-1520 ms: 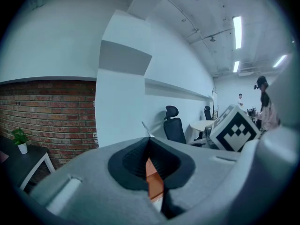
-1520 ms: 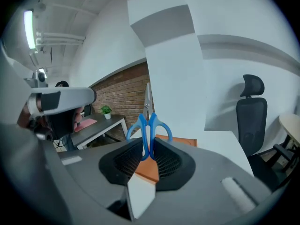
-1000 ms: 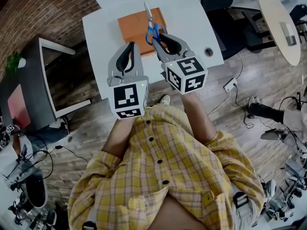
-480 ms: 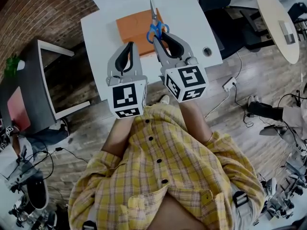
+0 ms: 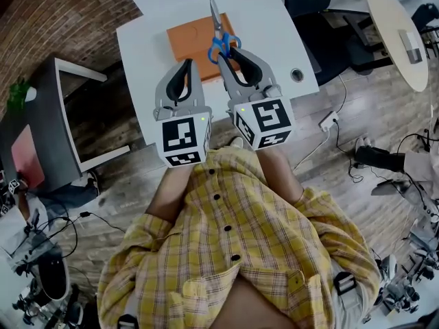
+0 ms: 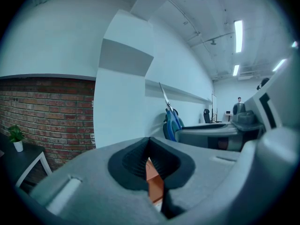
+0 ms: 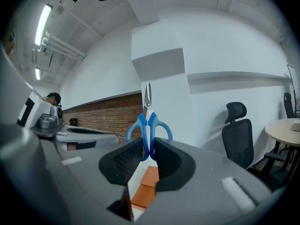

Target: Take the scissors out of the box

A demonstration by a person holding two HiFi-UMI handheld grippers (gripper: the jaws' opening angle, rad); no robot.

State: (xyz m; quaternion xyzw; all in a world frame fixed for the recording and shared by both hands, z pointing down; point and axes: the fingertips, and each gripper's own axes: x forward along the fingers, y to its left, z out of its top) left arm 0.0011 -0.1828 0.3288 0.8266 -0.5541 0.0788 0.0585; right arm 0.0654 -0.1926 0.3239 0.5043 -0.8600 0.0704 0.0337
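Note:
The scissors (image 5: 221, 44), with blue handles and steel blades, hang above the orange box (image 5: 188, 40) on the white table (image 5: 274, 26). My right gripper (image 5: 230, 51) is shut on their handles, and the blades point away from me. In the right gripper view the scissors (image 7: 149, 124) stand upright between the dark pads, with the orange box (image 7: 146, 187) below. My left gripper (image 5: 184, 66) hovers at the box's near left edge, shut and empty. In the left gripper view the scissors (image 6: 170, 120) show at the right, and a strip of the box (image 6: 154, 185) shows under my left gripper (image 6: 150, 146).
A cable hole (image 5: 297, 75) sits in the table's right part. A dark side table (image 5: 48, 115) with a plant (image 5: 19, 89) stands at the left, a round table (image 5: 401, 36) at the right. A black office chair (image 7: 239, 137) is beyond. A power strip (image 5: 329, 120) lies on the floor.
My right gripper has risen a little with the scissors in it and turned slightly, so the blades now reach past the box's far edge. The left gripper has stayed in place.

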